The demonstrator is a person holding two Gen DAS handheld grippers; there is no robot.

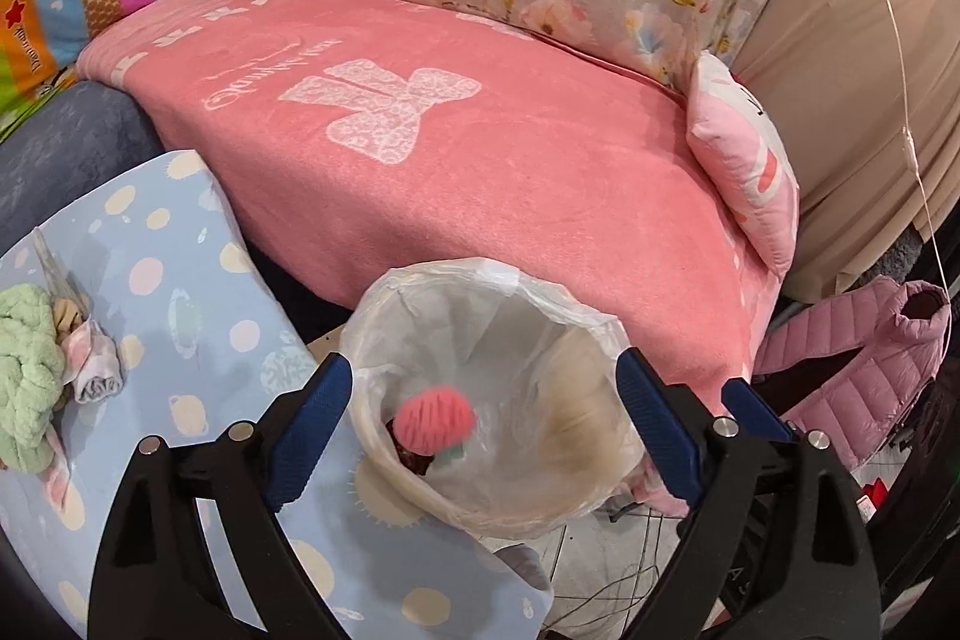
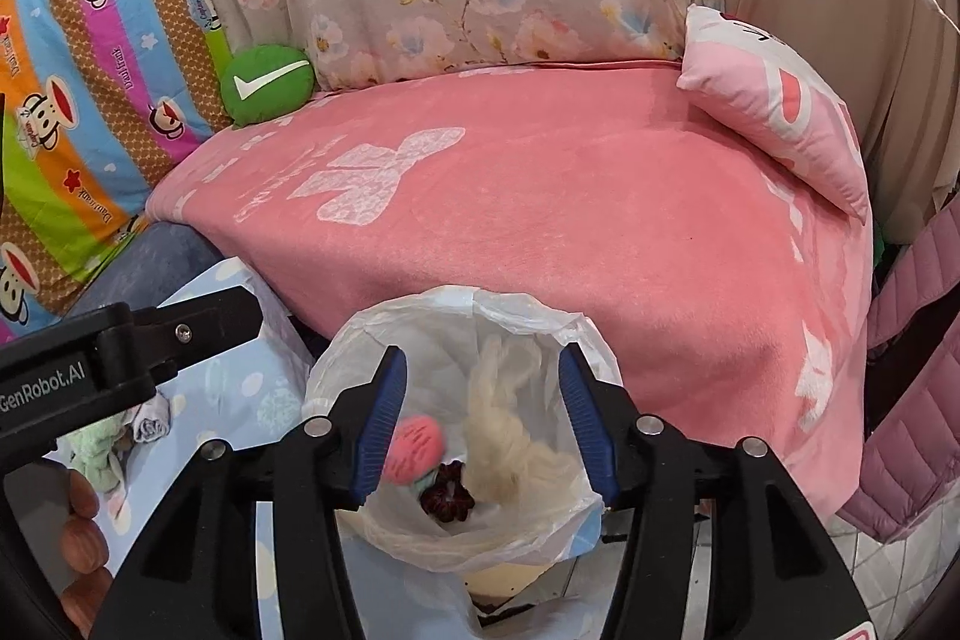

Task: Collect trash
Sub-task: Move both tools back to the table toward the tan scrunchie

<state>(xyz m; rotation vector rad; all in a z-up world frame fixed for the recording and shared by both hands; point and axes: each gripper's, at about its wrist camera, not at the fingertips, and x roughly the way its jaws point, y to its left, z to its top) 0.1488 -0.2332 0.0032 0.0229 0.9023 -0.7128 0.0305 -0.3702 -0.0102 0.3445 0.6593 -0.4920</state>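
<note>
Both grippers hang over the lined bin (image 2: 462,460) at lower centre: left gripper (image 1: 486,427) wide, right gripper (image 2: 480,424) half-open, both holding nothing. Inside lies a pink ball (image 2: 414,447), perhaps yarn.

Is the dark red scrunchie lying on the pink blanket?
No, the dark red scrunchie lies inside the lined trash bin, beside a pink ball.

Bag-lined bin (image 2: 456,538) — pink ball (image 2: 414,448), dark scrunchie (image 2: 447,490) inside.
</note>
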